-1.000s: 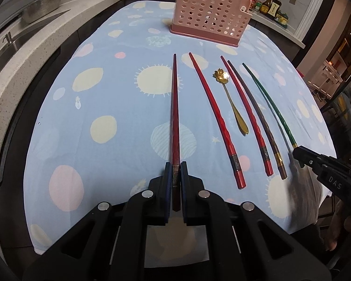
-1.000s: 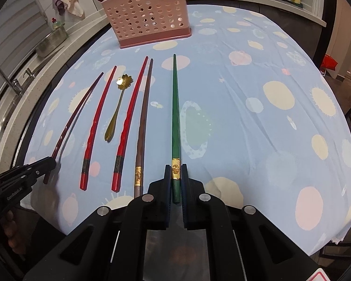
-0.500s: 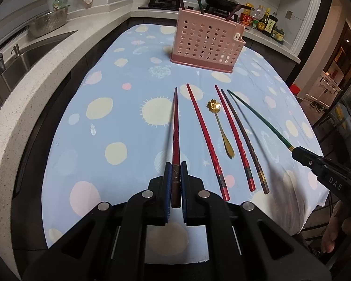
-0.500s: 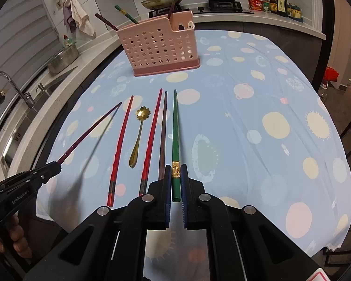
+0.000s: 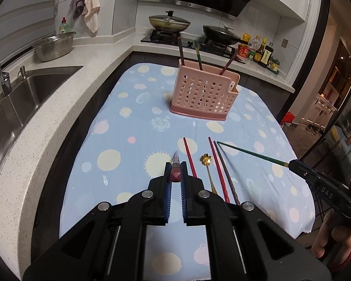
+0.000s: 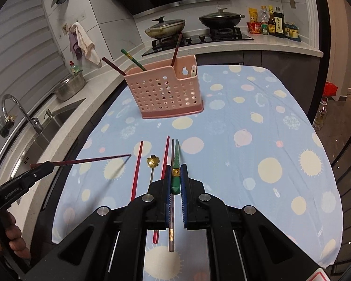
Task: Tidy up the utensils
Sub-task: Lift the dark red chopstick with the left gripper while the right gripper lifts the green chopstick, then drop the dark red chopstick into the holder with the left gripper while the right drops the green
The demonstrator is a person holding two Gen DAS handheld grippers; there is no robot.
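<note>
Lifted off the dotted tablecloth (image 5: 119,140) since a second ago: dark red chopstick (image 5: 176,164) pinched in left gripper (image 5: 176,175), glossy green chopstick (image 6: 176,164) pinched in right gripper (image 6: 175,178), perforated pink holder (image 5: 203,93) beyond

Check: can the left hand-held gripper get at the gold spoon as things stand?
Probably not yet. The left hand-held gripper is shut on a dark red chopstick, so it has no free jaws. The gold spoon itself lies uncovered on the tablecloth between red chopsticks.

- The right gripper (image 6: 175,182) is hiding parts of two chopsticks (image 6: 171,222) lying beneath it.
- Bottle labels (image 5: 266,55) are staying too small to read.
</note>
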